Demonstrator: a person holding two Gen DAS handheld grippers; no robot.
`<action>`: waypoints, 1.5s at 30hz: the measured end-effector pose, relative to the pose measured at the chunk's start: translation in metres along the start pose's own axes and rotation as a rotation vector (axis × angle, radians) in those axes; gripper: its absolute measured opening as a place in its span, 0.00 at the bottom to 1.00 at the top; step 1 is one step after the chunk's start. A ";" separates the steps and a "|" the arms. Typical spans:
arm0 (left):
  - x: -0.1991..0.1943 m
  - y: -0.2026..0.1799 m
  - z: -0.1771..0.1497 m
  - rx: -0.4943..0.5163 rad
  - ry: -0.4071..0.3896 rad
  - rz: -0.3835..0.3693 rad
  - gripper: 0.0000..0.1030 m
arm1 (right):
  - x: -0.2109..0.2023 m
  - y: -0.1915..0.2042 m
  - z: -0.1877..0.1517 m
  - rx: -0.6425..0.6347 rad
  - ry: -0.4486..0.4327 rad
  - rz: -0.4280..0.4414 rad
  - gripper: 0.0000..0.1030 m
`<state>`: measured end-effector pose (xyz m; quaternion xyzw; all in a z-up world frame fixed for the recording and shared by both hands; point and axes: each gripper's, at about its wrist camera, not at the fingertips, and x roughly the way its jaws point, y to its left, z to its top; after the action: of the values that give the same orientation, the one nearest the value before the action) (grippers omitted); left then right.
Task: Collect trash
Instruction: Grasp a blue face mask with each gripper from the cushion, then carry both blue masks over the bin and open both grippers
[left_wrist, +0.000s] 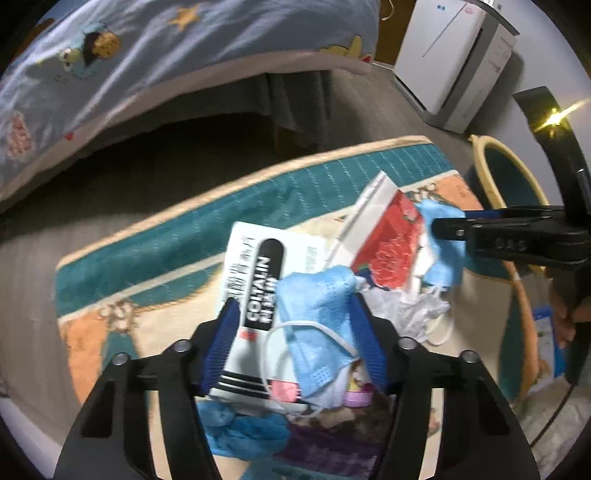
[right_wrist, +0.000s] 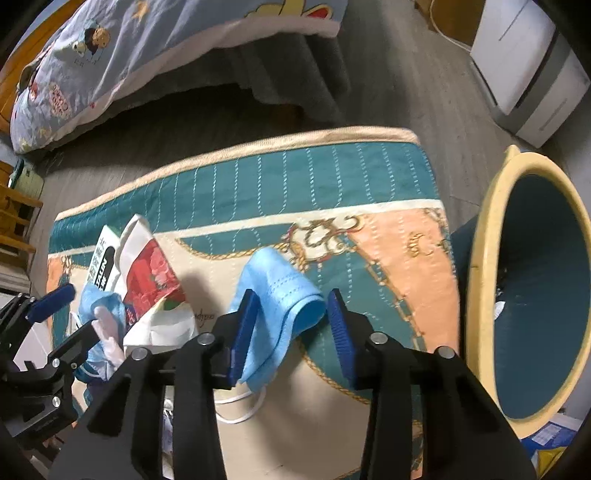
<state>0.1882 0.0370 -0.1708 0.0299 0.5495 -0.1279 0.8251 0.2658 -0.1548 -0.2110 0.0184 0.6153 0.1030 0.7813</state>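
A pile of trash lies on a patterned rug (left_wrist: 155, 236): a white "COLTALIN" box (left_wrist: 258, 280), a red-and-white packet (left_wrist: 388, 240), crumpled white paper (left_wrist: 402, 306) and blue face masks. My left gripper (left_wrist: 295, 347) is open, its blue fingers astride a blue mask (left_wrist: 317, 306) and the box. My right gripper (right_wrist: 291, 328) is open around a second blue mask (right_wrist: 273, 295), which lies on the rug; it shows from the side in the left wrist view (left_wrist: 443, 229). A teal bin with a yellow rim (right_wrist: 532, 295) stands at the right.
A bed with a blue cartoon quilt (left_wrist: 110, 55) stands behind the rug on the wood floor. A white appliance (left_wrist: 454, 62) stands at the back right. Blue gloves (left_wrist: 240, 428) and a purple packet (left_wrist: 332, 446) lie under my left gripper.
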 end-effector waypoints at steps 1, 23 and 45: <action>0.001 -0.001 0.000 -0.001 0.009 -0.011 0.52 | 0.001 0.001 0.000 -0.005 0.002 -0.003 0.33; -0.077 -0.035 -0.001 0.040 -0.146 0.013 0.12 | -0.074 -0.011 -0.021 -0.018 -0.158 0.007 0.18; -0.120 -0.120 0.016 0.120 -0.296 -0.028 0.12 | -0.154 -0.092 -0.058 0.108 -0.299 -0.020 0.18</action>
<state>0.1300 -0.0609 -0.0436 0.0522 0.4137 -0.1749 0.8919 0.1889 -0.2792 -0.0919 0.0695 0.4969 0.0580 0.8630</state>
